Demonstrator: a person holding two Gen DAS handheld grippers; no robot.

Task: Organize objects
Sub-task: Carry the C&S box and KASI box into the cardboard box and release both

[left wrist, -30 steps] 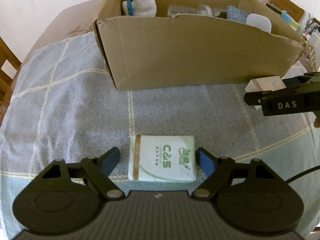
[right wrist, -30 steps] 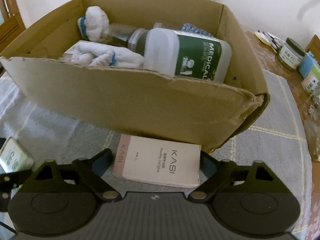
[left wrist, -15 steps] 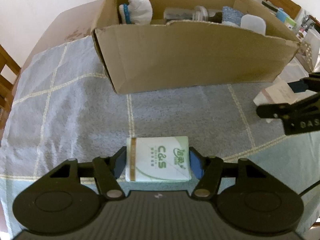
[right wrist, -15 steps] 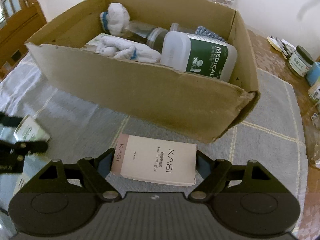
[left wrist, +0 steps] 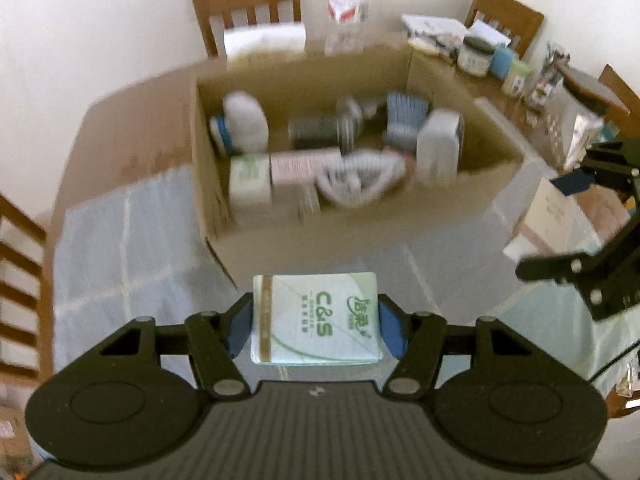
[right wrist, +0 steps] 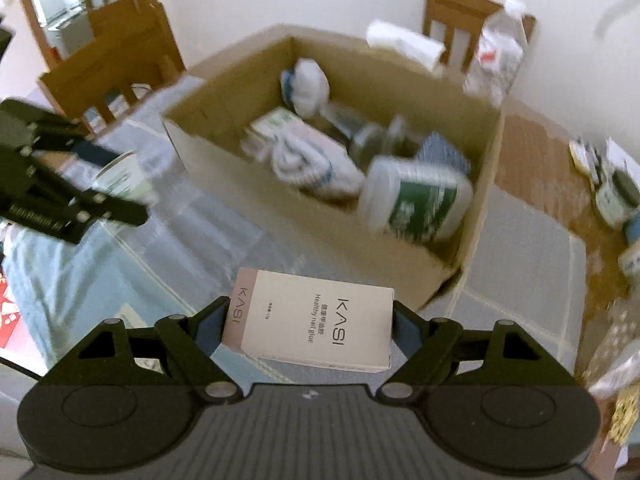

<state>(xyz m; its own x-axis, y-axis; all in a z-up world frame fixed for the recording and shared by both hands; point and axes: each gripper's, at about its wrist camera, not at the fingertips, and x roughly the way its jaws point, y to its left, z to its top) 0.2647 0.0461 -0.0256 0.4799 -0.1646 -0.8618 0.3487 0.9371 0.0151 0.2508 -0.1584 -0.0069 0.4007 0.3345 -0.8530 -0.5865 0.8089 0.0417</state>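
Left hand-held gripper (left wrist: pixel 316 326) clasps tissue pack (left wrist: pixel 316 316), right hand-held gripper (right wrist: pixel 310 326) KASI box (right wrist: pixel 316 324); blurred carton (left wrist: pixel 400 236) contents

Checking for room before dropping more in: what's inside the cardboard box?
The cardboard box holds a green-labelled white bottle, white cloth, a dark jar and small cartons. Anything beneath them is hidden.

Two wrist fisheyes, raised, angled down from opposite sides, both sharing the open cardboard box (left wrist: pixel 400 232) (right wrist: pixel 320 236)

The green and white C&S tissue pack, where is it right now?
The green and white C&S tissue pack is clamped in the left gripper, held up just short of the open cardboard box.
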